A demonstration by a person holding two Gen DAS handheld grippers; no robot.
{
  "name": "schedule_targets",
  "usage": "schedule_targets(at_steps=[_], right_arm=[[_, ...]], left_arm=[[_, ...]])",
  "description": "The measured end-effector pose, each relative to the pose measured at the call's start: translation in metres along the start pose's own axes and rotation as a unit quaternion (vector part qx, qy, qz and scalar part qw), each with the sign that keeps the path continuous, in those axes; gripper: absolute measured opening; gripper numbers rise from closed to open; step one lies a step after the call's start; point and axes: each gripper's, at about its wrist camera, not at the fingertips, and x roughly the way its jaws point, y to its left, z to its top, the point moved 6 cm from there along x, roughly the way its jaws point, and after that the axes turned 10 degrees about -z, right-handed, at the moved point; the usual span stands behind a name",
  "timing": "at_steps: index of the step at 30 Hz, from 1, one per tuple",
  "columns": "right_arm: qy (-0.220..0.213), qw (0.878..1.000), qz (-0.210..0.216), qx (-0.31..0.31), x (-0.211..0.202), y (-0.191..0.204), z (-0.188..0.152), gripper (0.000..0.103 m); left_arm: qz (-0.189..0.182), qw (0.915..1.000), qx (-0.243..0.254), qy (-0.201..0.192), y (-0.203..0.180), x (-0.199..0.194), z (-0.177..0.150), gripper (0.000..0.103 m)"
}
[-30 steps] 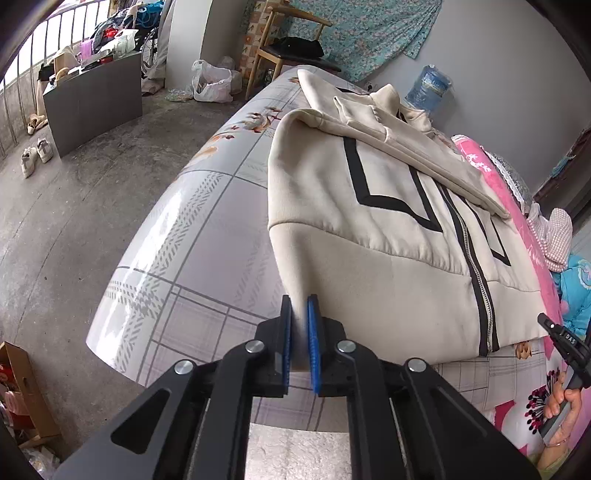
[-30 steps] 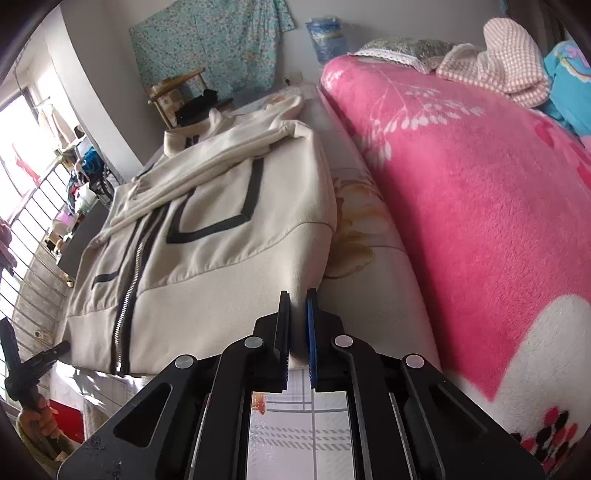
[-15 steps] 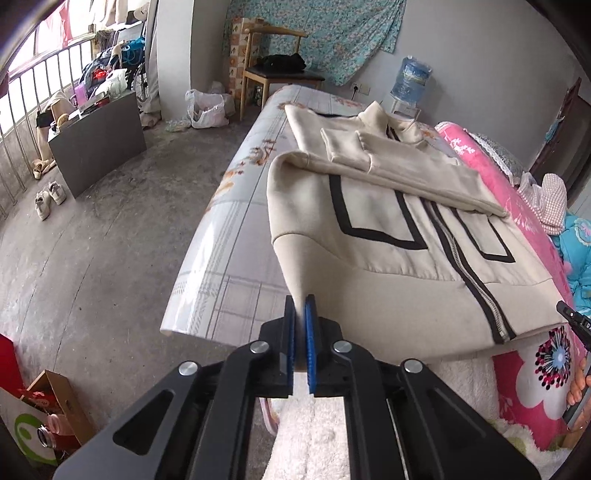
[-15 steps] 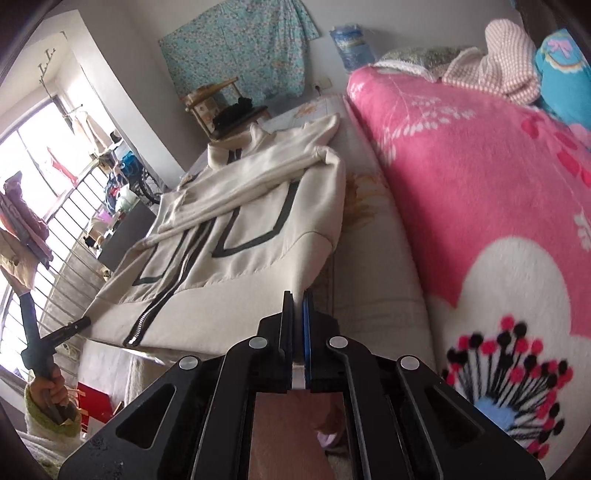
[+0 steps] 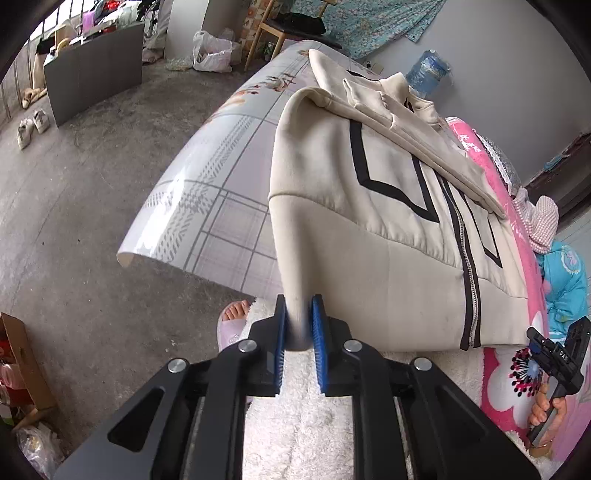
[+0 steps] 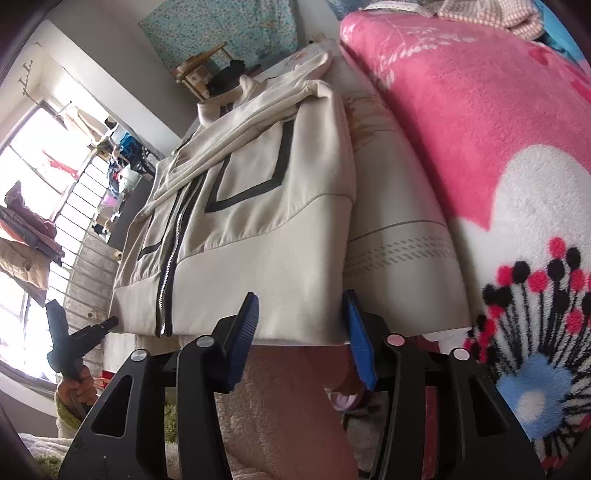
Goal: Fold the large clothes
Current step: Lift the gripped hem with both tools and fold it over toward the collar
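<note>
A bed (image 5: 207, 206) with a pale checked sheet fills the middle of both views, a bare concrete floor (image 5: 74, 206) runs along its left side in the left wrist view, and a pink flowered blanket (image 6: 480, 122) lies along its right in the right wrist view. At the upper edge of the left view stand a wooden chair (image 5: 280, 29), a white plastic bag (image 5: 210, 51) and a blue water bottle (image 5: 424, 74); a barred window glares at the left of the right view.

The cream zip jacket (image 5: 369, 236) lies flat on the sheet, sleeves folded across its chest, hem toward the cameras and hanging at the bed's near edge. The left gripper (image 5: 300, 332) has its jaws slightly parted with the hem corner between the blue pads; they have just been opening, and whether the pads press the cloth I cannot tell for sure. The right gripper (image 6: 301, 332) has also just been opening: its jaws stand wide apart astride the other hem corner, not pinching it.

The risk, as I judge it, is uneven release. If one corner lets go while the other drags, the hem could skew or slide off the edge, spoiling the fold; a pad catching the fabric on withdrawal would pull it askew too.
</note>
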Motion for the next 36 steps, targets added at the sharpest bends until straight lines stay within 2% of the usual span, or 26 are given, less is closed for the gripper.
schedule_targets(at_steps=[6, 11, 12, 13, 14, 16, 19, 24, 30, 32, 36], right_arm=[[0.018, 1.000, 0.002, -0.006, 0.000, 0.008, -0.004, 0.056], [0.023, 1.000, -0.002, -0.002, 0.001, 0.007, -0.004, 0.055], [0.022, 1.000, -0.010, -0.006, 0.001, 0.007, -0.004, 0.050], [0.021, 0.999, -0.028, -0.018, 0.001, 0.009, -0.005, 0.033], [0.022, 0.998, -0.046, -0.028, 0.001, 0.009, -0.006, 0.018], [0.022, 0.998, -0.056, -0.036, 0.001, 0.010, -0.007, 0.007], [0.007, 0.997, -0.059, -0.044, -0.005, 0.015, -0.005, 0.004], [-0.026, 1.000, 0.001, -0.009, -0.026, 0.019, 0.015, 0.003], [-0.052, 0.992, 0.089, 0.069, -0.032, 0.014, 0.057, 0.003], [-0.056, 0.988, 0.107, 0.093, -0.027, 0.013, 0.072, 0.003], [-0.060, 0.982, 0.128, 0.125, -0.010, 0.017, 0.101, 0.003]], left_arm=[[-0.040, 0.9985, -0.035, 0.012, 0.010, 0.009, -0.011, 0.019], [-0.044, 0.9985, -0.032, 0.008, 0.011, 0.013, -0.013, 0.020], [-0.042, 0.9988, -0.025, 0.004, 0.010, 0.011, -0.013, 0.019], [-0.041, 0.9990, -0.015, 0.001, 0.007, 0.009, -0.013, 0.012], [-0.038, 0.9993, -0.003, -0.002, 0.004, 0.006, -0.013, 0.011], [-0.037, 0.9991, 0.019, -0.010, -0.004, -0.001, -0.012, 0.007], [-0.052, 0.9980, 0.029, -0.023, -0.014, -0.014, -0.007, 0.006], [-0.132, 0.9894, 0.009, -0.060, -0.030, -0.038, 0.016, 0.005], [-0.210, 0.9707, -0.059, -0.102, -0.030, -0.039, 0.069, 0.005], [-0.218, 0.9669, -0.075, -0.110, -0.028, -0.032, 0.085, 0.005], [-0.212, 0.9646, -0.101, -0.119, -0.019, -0.012, 0.113, 0.005]])
